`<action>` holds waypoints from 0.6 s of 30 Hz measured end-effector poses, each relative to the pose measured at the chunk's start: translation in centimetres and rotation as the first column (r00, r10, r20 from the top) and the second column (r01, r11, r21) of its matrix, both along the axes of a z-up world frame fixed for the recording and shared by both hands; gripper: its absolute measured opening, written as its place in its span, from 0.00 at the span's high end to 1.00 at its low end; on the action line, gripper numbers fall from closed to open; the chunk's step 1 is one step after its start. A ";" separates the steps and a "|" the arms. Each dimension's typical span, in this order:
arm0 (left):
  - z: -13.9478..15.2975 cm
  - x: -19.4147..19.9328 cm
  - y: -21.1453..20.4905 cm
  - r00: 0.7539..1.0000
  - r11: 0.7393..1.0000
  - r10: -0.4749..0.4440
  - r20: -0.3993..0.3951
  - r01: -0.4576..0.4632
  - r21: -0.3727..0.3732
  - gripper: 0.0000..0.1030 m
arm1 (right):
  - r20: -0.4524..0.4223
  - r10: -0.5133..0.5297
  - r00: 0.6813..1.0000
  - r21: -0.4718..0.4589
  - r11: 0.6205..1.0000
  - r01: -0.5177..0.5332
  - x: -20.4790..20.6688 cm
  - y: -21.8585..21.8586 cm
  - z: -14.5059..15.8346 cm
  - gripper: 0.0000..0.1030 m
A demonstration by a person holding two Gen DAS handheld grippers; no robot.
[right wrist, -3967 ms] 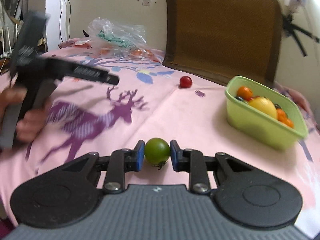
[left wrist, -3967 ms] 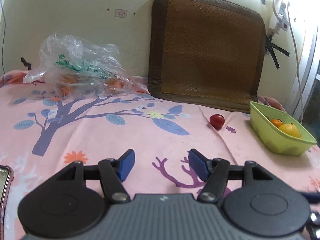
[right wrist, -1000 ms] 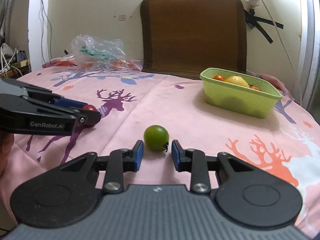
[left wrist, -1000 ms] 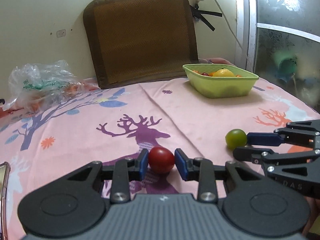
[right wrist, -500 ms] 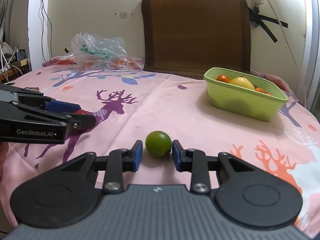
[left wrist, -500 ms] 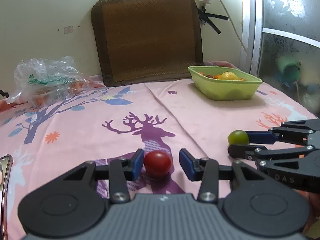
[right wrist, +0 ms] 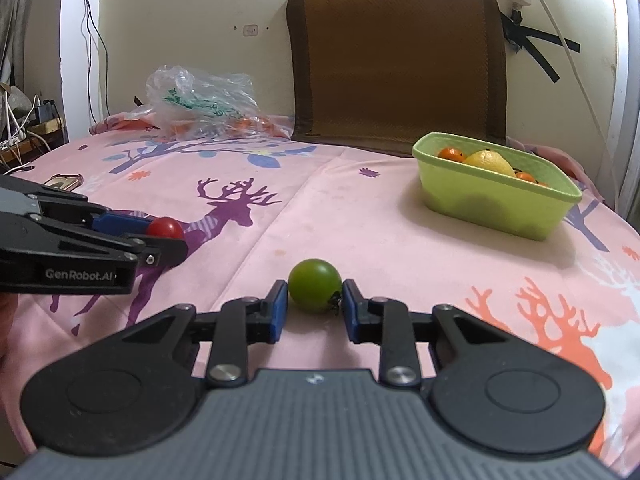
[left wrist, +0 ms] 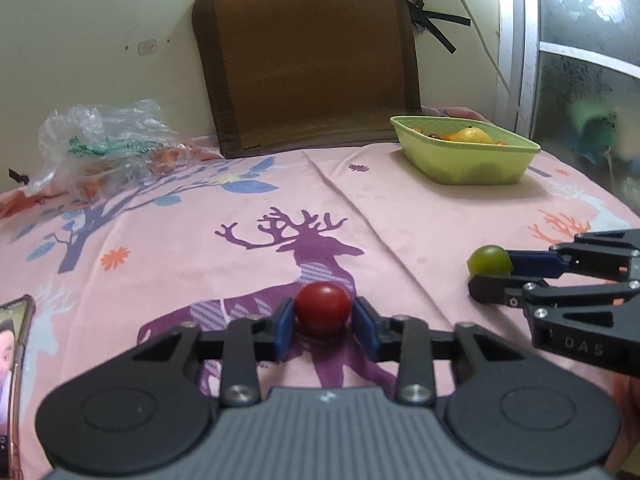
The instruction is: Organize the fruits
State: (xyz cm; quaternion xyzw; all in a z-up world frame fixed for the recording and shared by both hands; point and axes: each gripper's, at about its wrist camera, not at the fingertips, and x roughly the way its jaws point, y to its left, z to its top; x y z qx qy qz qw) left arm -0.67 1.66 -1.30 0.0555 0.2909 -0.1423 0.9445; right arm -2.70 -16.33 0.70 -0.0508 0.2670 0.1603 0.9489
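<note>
A: Left gripper?
B: Fingers pinching the red tomato, blue pads touching both sides. It sits low over the purple deer print on the pink tablecloth, near the front edge of the table.

A: Right gripper?
B: Fingers bracket the green tomato. Right pad looks to be touching at the stem end; there's a thin gap at the left pad. Can't tell if it's actually clamped. The tomato is near the front edge, right of the cloth's centre crease. In the left wrist view the same tomato sits at the tip of the right gripper coming in from the right.

A: Spacing between the two?
B: Side by side, apart, both pointing toward the back edge.

A: Bin?
B: Green basket toward the back right corner of the table, with a yellow fruit and small orange ones inside. Well apart from both tomatoes.

A: Anything else on the table?
B: Crumpled clear plastic bag at the back left with orange fruit inside. Brown mat leaning upright against the wall at the back edge. Phone at the front left edge.
</note>
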 end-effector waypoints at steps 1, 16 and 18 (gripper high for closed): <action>0.0 0.0 0.0 1.000 1.000 0.000 0.002 0.000 0.003 0.69 | 0.000 0.000 1.000 0.000 1.000 0.000 0.0 0.0 0.0 0.69; -0.1 0.0 -0.1 1.000 1.000 -0.010 -0.009 0.010 -0.019 0.69 | 0.002 0.006 1.000 0.009 1.000 -0.006 -0.2 0.0 0.0 0.68; -0.1 0.0 0.0 1.000 1.000 -0.010 -0.010 0.010 -0.027 0.69 | 0.002 0.006 1.000 0.008 1.000 -0.006 -0.2 0.0 0.0 0.68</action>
